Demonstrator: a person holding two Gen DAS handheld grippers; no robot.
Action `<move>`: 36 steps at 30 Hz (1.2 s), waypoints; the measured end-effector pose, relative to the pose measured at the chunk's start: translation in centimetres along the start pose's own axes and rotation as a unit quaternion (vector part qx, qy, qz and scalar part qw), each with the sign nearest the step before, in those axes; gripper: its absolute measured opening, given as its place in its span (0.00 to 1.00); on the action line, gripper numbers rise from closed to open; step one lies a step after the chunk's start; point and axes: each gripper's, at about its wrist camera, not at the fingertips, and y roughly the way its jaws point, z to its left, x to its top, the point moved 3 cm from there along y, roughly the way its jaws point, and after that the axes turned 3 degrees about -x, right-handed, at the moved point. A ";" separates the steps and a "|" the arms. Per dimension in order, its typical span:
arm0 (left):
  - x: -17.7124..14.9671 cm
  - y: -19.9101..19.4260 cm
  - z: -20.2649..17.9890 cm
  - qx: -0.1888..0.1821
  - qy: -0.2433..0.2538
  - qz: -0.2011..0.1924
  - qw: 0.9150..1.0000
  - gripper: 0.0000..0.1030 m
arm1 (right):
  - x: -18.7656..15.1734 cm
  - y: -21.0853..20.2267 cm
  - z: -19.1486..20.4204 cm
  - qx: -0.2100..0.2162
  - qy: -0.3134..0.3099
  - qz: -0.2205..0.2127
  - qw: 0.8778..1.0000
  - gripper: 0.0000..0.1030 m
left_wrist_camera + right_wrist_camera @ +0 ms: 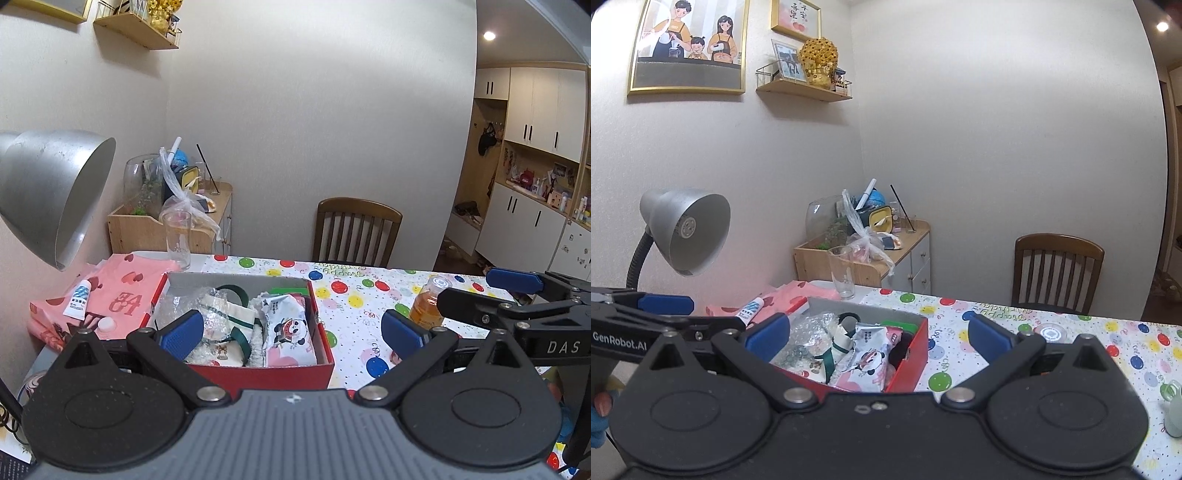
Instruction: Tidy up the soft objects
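An open red box [258, 373] on the table holds soft things: a panda-print packet [286, 326], a wad of bubble wrap [199, 299] and a white pouch with a green strap [225, 332]. My left gripper [291, 334] hovers open just in front of the box, nothing between its blue pads. My right gripper [880, 339] is open too, near the box's [912, 354] right front corner, above the panda packet [868, 362]. Left of the box lies folded pink heart-print cloth [122, 291] with a white tube [77, 299] on it. Each gripper shows at the other view's edge.
An orange drink bottle [430, 304] stands on the balloon-print tablecloth [351, 295] right of the box. A tall glass [178, 236] stands behind the box. A silver desk lamp [48, 192] overhangs the left side. A wooden chair [356, 232] is at the far edge.
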 end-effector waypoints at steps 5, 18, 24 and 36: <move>-0.1 -0.3 -0.3 -0.001 0.002 -0.004 1.000 1.00 | 0.0 -0.3 0.1 0.001 0.000 -0.002 1.000 1.00; -0.3 -0.7 -0.6 -0.003 -0.003 -0.003 1.000 1.00 | 0.1 -0.6 -0.1 0.003 0.008 0.003 1.000 1.00; -0.3 -0.8 -0.5 -0.007 -0.005 -0.003 1.000 1.00 | 0.0 -0.8 -0.2 -0.001 0.011 0.001 1.000 1.00; -0.3 -0.7 -0.4 -0.010 -0.009 -0.004 1.000 1.00 | 0.0 -0.8 0.0 0.006 0.010 0.000 1.000 1.00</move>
